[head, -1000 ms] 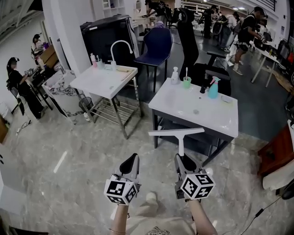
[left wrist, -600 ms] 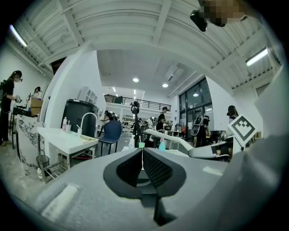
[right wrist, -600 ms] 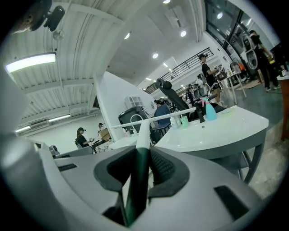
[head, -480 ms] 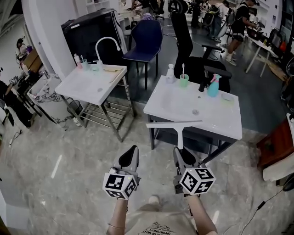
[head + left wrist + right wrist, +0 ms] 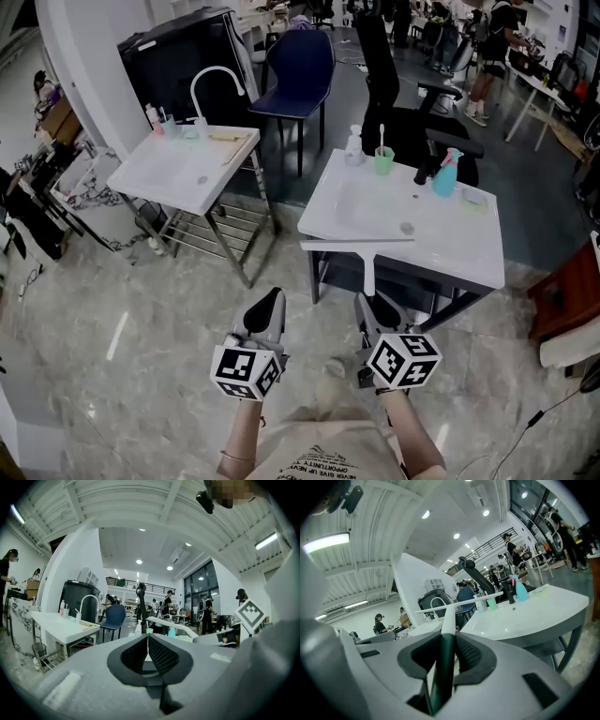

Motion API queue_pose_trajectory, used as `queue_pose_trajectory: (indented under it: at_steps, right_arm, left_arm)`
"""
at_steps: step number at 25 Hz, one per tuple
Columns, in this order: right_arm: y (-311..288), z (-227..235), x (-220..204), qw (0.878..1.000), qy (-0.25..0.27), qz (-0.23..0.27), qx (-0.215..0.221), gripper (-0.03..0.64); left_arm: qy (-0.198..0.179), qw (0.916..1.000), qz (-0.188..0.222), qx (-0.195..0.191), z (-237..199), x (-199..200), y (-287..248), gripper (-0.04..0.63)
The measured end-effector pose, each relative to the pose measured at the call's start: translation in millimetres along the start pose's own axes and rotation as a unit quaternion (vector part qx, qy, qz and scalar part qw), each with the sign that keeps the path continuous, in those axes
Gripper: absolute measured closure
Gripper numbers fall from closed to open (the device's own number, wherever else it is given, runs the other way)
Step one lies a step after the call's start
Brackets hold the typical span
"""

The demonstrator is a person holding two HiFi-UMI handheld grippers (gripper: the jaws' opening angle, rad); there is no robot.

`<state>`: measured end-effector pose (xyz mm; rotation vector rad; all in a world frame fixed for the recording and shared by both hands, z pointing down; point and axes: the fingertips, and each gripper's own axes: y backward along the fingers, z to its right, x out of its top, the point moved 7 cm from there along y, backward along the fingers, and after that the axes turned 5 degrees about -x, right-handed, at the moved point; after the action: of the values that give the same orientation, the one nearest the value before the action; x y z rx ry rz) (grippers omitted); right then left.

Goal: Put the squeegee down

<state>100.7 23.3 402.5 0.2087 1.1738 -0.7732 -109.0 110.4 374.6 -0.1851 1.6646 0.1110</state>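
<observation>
The squeegee [image 5: 368, 267] is white and T-shaped, with a dark grip end. My right gripper [image 5: 376, 305] is shut on its handle and holds it level, pointing forward. The blade [image 5: 356, 242] hangs over the front edge of the white sink table [image 5: 469, 264]. In the right gripper view the handle [image 5: 446, 625] runs out between the pads and the blade [image 5: 461, 603] crosses in front of the sink table [image 5: 534, 606]. My left gripper [image 5: 266, 311] is shut with nothing in it, over the floor left of the right one. Its pads meet in the left gripper view [image 5: 147, 645].
On the sink table's far side stand a teal spray bottle [image 5: 444, 176], a green cup [image 5: 383, 160] and a soap dispenser [image 5: 354, 144]. A second sink table [image 5: 178, 173] with a faucet stands to the left. A black office chair [image 5: 389, 84] and a blue chair [image 5: 300, 70] stand behind. People work at the back.
Both grippers have moved forward toward the right sink table with the squeegee still held. The blade has gone from short of the table's front edge to over it.
</observation>
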Motion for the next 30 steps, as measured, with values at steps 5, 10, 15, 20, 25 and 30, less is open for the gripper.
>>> queue_pose_trajectory:
  at_steps: [5, 10, 15, 20, 25, 30]
  right_arm:
    - [-25.6, 1.8, 6.5, 1.000, -0.003, 0.002, 0.000, 0.521]
    - [-63.0, 11.9, 13.1, 1.000, -0.011, -0.001, -0.002, 0.521]
    - [-107.8, 17.5, 28.4, 1.000, -0.017, -0.008, 0.001, 0.522]
    - [-152.5, 23.2, 44.2, 1.000, -0.015, -0.019, 0.006, 0.522]
    - [-191.6, 34.4, 54.3, 0.999, -0.021, -0.031, 0.003, 0.522]
    - [-225.2, 46.2, 57.7, 0.999, -0.026, -0.044, -0.004, 0.522]
  left_arm:
    - [0.001, 1.0000, 0.001, -0.001, -17.6, 2.1, -20.4, 0.572]
    - [0.000, 1.0000, -0.002, -0.002, -36.9, 0.0, -49.7, 0.572]
    - [0.001, 1.0000, -0.007, 0.004, -60.9, 6.2, -84.4, 0.572]
    - [0.007, 0.9999, -0.013, 0.007, -85.5, 8.7, -122.7, 0.572]
    - [0.011, 0.9996, -0.024, 0.005, -104.6, 7.4, -161.3, 0.572]
    - [0.019, 0.9992, -0.034, 0.006, -121.1, 2.5, -194.3, 0.572]
